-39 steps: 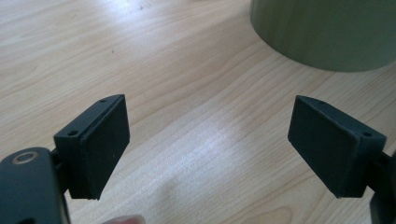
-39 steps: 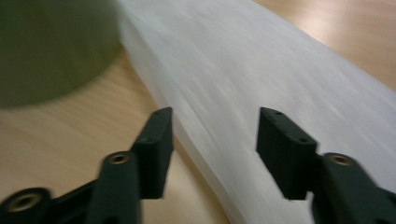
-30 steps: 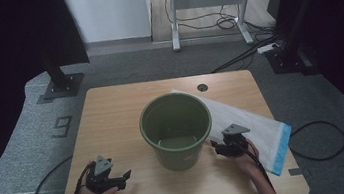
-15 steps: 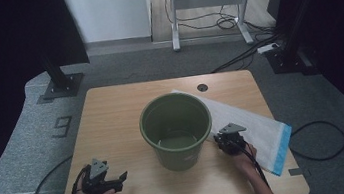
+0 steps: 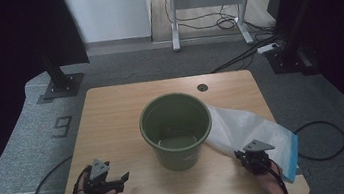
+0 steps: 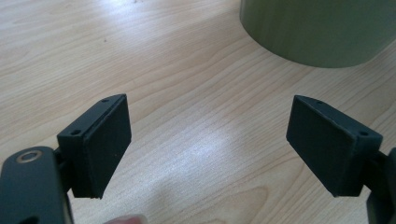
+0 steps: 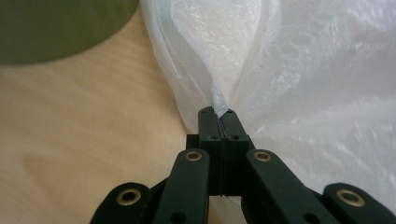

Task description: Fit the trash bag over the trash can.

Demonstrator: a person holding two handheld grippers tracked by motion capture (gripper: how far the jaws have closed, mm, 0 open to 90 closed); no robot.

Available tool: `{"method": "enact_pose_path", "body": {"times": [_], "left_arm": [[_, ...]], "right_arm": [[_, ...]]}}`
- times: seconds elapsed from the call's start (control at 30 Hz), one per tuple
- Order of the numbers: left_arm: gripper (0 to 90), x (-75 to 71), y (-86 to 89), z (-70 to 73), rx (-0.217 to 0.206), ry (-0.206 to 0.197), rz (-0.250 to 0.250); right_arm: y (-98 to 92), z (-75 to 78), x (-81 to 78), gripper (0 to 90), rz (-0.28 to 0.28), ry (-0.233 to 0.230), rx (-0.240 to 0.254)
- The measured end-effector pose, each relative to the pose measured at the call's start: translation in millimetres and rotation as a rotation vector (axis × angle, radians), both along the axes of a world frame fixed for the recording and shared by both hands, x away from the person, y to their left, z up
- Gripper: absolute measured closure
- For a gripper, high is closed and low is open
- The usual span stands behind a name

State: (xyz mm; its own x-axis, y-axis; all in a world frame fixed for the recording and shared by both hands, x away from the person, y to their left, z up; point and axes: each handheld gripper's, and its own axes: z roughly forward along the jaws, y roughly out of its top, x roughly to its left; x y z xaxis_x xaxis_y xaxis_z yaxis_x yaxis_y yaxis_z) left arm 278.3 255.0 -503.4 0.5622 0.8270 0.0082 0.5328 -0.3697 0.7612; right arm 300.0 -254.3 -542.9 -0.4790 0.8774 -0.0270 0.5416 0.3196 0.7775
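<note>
A green bucket [image 5: 176, 126] stands upright in the middle of the wooden table [image 5: 112, 115]. A white plastic bag [image 5: 249, 127] with a blue edge lies flat to its right. My right gripper [image 5: 249, 155] is at the bag's near edge, and its jaws have just been closing. In the right gripper view it [image 7: 218, 114] is shut on a pinched fold of the bag [image 7: 303, 70], with the bucket [image 7: 56, 28] off to the upper left. My left gripper [image 5: 120, 182] rests at the front left, open. Bare wood lies between its jaws [image 6: 208, 140], and the bucket [image 6: 322, 28] is ahead.
The table has a cable hole [image 5: 202, 88] near its far edge. Cables trail off the front corners onto grey carpet. A black stand base [image 5: 60, 86] sits on the floor at the back left and a desk frame [image 5: 208, 1] stands farther back.
My right gripper has moved right and toward the front edge, away from the bucket's side, and its jaws have shut on the bag. The left gripper has stayed where it was.
</note>
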Motion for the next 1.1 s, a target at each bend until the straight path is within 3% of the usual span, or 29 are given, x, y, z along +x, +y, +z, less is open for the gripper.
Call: {"method": "enact_pose_path", "body": {"times": [0.13, 0.2, 0.27, 0.3, 0.33, 0.37, 0.47, 0.6, 0.67, 0.7, 0.77, 0.9, 1.1], "left_arm": [[14.0, 1.5, 0.2, -0.1, -0.003, -0.002, -0.001], [14.1, 2.5, 0.5, -0.5, -0.002, 0.001, -0.001], [14.1, 3.0, 0.2, -0.8, 0.0, 0.0, -0.001], [14.1, 3.0, 0.2, -0.8, 0.0, 0.0, -0.001], [14.1, 3.1, 0.2, -0.9, 0.002, 0.0, 0.0], [14.1, 3.2, 0.3, -1.0, 0.001, 0.0, 0.0], [14.1, 3.2, 1.0, -1.0, -0.003, 0.0, 0.002], [14.1, 2.0, 1.1, -0.4, -0.004, -0.001, -0.003], [14.1, 1.3, 1.3, 0.4, -0.036, -0.003, -0.011], [14.1, 1.3, 1.3, 0.4, -0.036, -0.003, -0.011], [14.2, 0.5, 2.3, 2.4, -0.073, -0.009, -0.019], [14.2, 0.4, 2.7, 1.5, -0.059, -0.008, -0.014], [14.2, 0.3, 0.9, 2.2, -0.076, -0.006, -0.027]], "right_arm": [[-2.8, -0.5, -10.5, 88.2, -0.001, 0.003, -0.011], [0.3, -0.8, -9.6, 83.5, 0.002, 0.011, -0.026], [6.7, 0.2, -8.6, 70.0, 0.015, 0.011, -0.051], [6.7, 0.2, -8.6, 70.0, 0.015, 0.011, -0.051], [11.5, 1.8, -8.8, 61.5, 0.02, 0.001, -0.063], [19.1, 5.5, -9.4, 51.5, 0.027, -0.016, -0.076], [42.0, 19.1, -2.8, 39.6, 0.04, -0.091, -0.088], [55.7, 22.8, 19.1, 37.1, 0.06, -0.108, -0.05], [60.7, 21.5, 32.4, 37.2, 0.054, -0.1, -0.001], [60.7, 21.5, 32.4, 37.2, 0.054, -0.1, -0.001], [68.6, 15.7, 47.9, 38.5, 0.044, -0.092, 0.012], [74.7, 8.8, 59.1, 40.4, 0.033, -0.07, 0.046], [84.0, -0.6, 68.4, 46.2, 0.019, -0.05, 0.028]]}}
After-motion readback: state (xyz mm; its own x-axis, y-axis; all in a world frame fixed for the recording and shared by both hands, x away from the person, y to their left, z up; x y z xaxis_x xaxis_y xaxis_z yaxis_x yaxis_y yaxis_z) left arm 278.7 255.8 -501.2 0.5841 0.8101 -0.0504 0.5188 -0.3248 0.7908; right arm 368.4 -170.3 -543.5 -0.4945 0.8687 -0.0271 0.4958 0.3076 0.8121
